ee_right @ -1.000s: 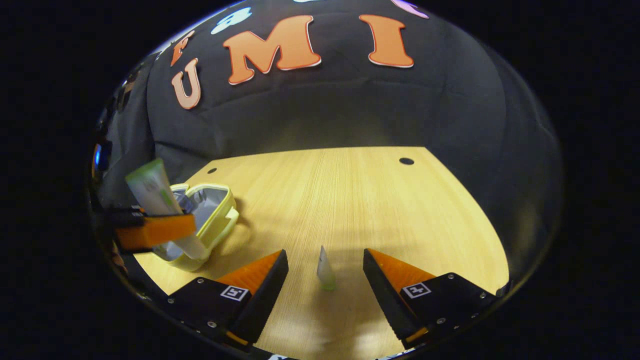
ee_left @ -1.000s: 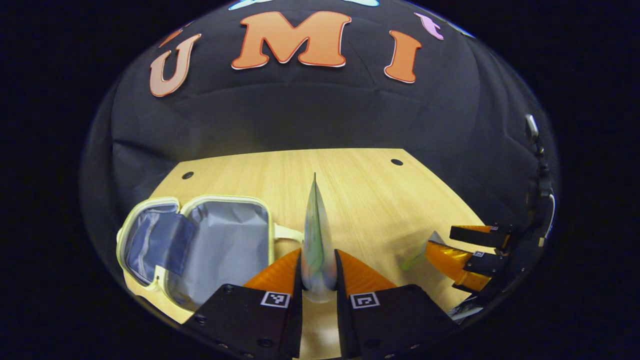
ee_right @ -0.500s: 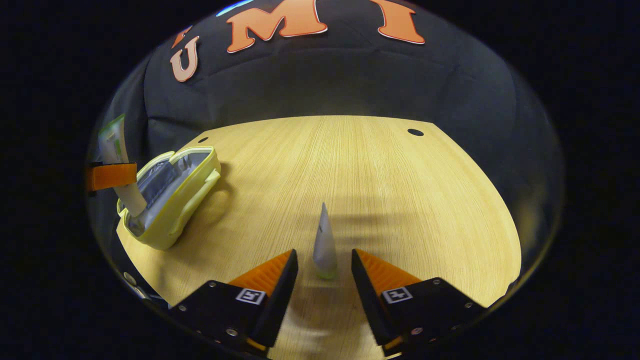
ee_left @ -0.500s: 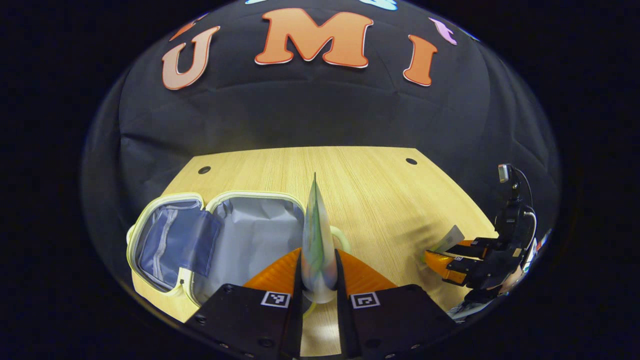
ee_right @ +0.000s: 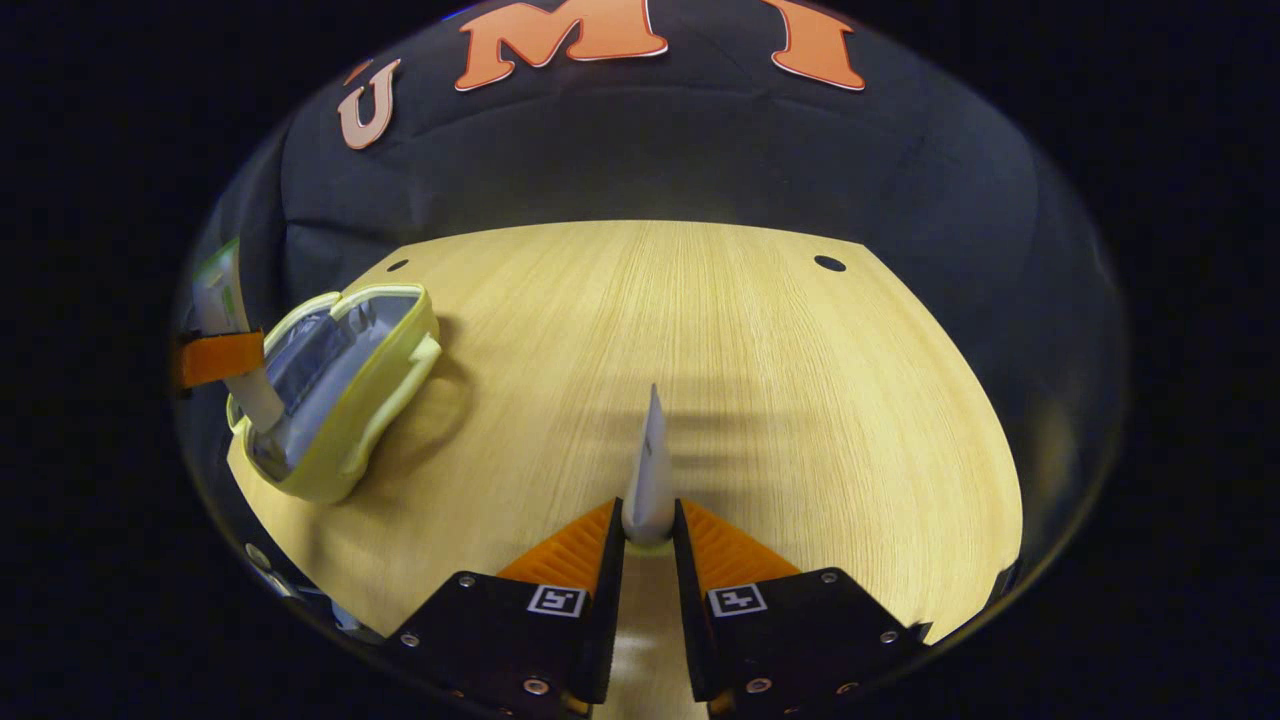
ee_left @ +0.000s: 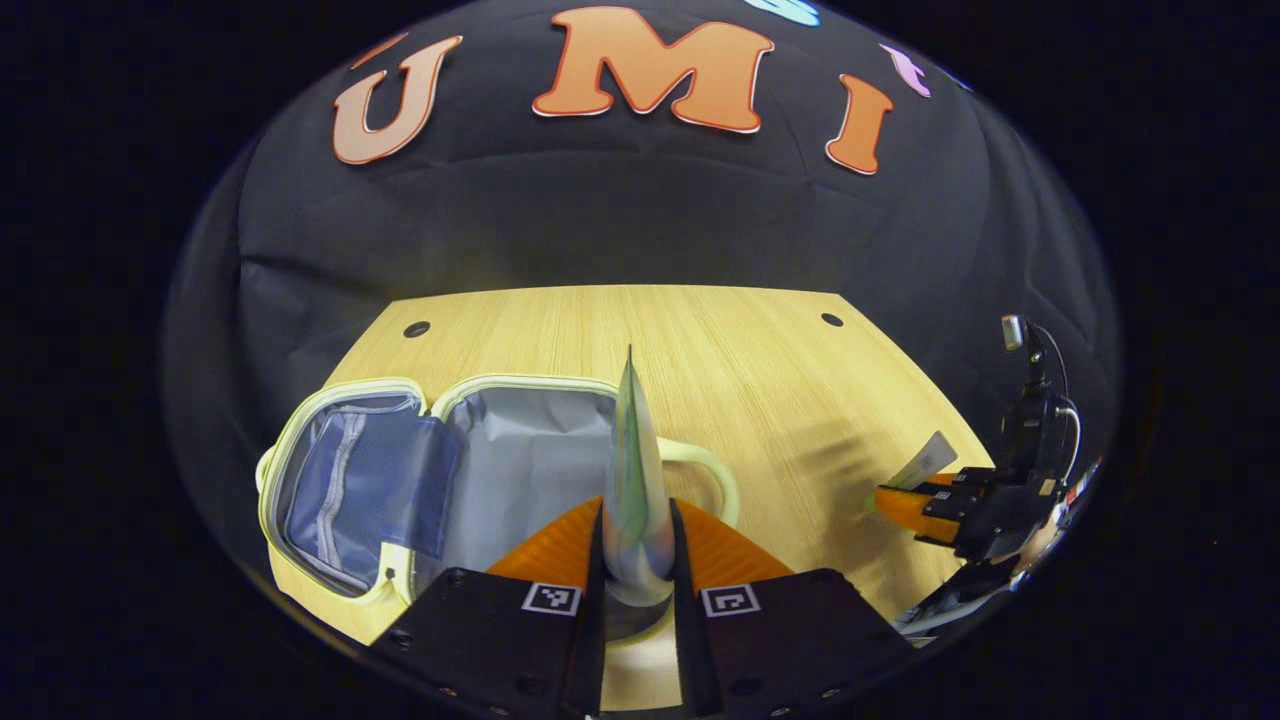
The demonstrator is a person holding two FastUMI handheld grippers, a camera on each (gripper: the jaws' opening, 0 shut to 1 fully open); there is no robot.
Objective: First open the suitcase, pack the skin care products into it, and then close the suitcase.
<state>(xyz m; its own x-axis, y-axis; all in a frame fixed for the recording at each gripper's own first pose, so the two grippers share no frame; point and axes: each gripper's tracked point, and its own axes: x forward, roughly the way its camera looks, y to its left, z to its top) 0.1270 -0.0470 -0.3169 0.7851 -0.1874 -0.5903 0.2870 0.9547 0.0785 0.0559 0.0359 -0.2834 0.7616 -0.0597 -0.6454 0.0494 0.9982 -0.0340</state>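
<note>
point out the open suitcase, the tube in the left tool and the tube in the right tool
suitcase (ee_left: 520, 470), left gripper view, grey inner lining
larger tube (ee_left: 632, 480), left gripper view, mid body
smaller tube (ee_right: 651, 480), right gripper view, mid body

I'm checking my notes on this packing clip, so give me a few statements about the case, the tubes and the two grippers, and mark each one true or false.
1. The case lies open on the table. True.
2. The left gripper is open with nothing between its fingers. False: it is shut on the big tube.
3. The right gripper is shut on the small tube. True.
4. The case is zipped shut. False: both halves are spread and the grey lining shows.
5. The big tube lies flat inside the case. False: it is held in the left gripper, at the case's near side.
</note>
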